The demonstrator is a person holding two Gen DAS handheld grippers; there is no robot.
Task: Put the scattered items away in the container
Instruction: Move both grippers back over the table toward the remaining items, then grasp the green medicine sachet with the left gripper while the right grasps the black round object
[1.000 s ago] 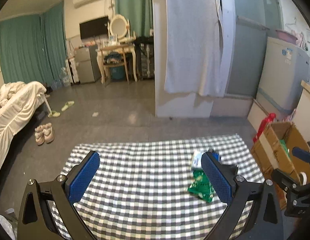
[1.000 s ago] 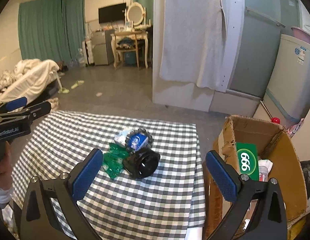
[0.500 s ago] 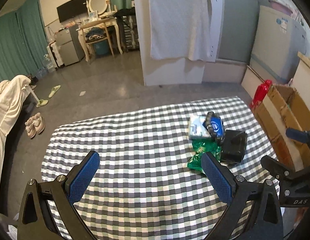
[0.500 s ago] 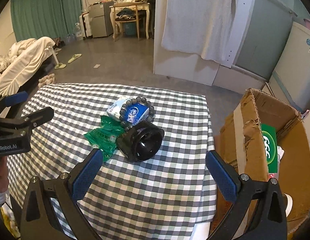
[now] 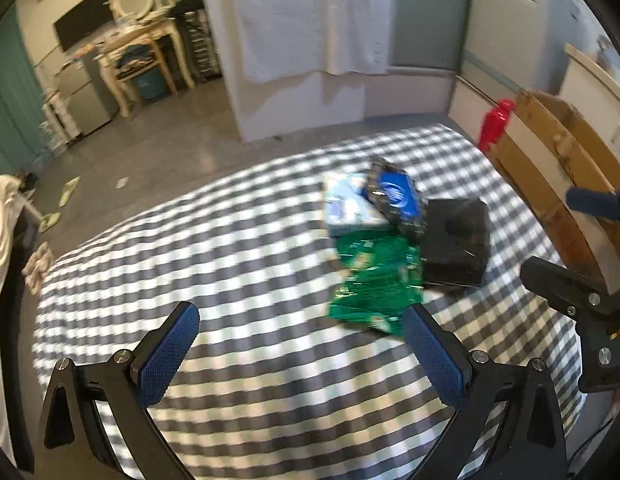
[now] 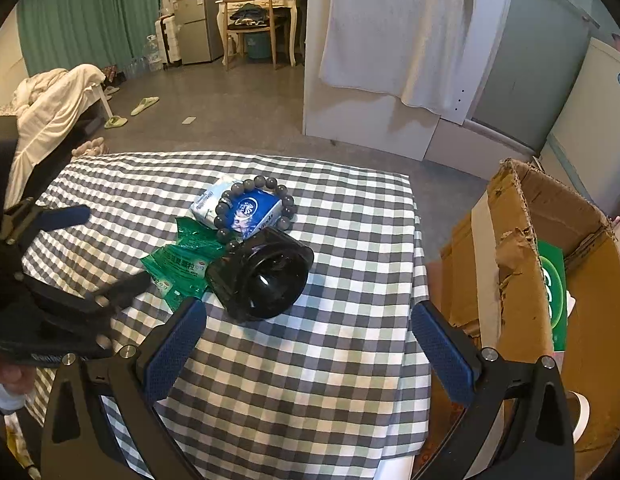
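Note:
A small heap lies on the checked tablecloth (image 6: 310, 380): a green foil packet (image 6: 181, 264) (image 5: 374, 280), a black round-mouthed holder (image 6: 265, 276) (image 5: 456, 240), a blue-and-white tissue pack (image 6: 253, 210) (image 5: 394, 196) and a grey bead bracelet (image 6: 287, 202) draped over the pack. The open cardboard box (image 6: 550, 256) (image 5: 550, 152) stands off the table's right edge with a green carton inside. My left gripper (image 5: 301, 356) hovers open just short of the green packet. My right gripper (image 6: 310, 344) is open and empty, in front of the black holder.
A red bottle (image 5: 496, 122) stands by the box's far corner. A white towel (image 6: 394, 32) hangs on a partition beyond the table. A bed (image 6: 53, 100), slippers (image 6: 143, 104) and a dressing table (image 6: 257, 12) lie further back across the grey floor.
Both grippers have tilted down and closed in on the heap, which now looms larger. The left gripper has swung toward the green packet. Both stay open.

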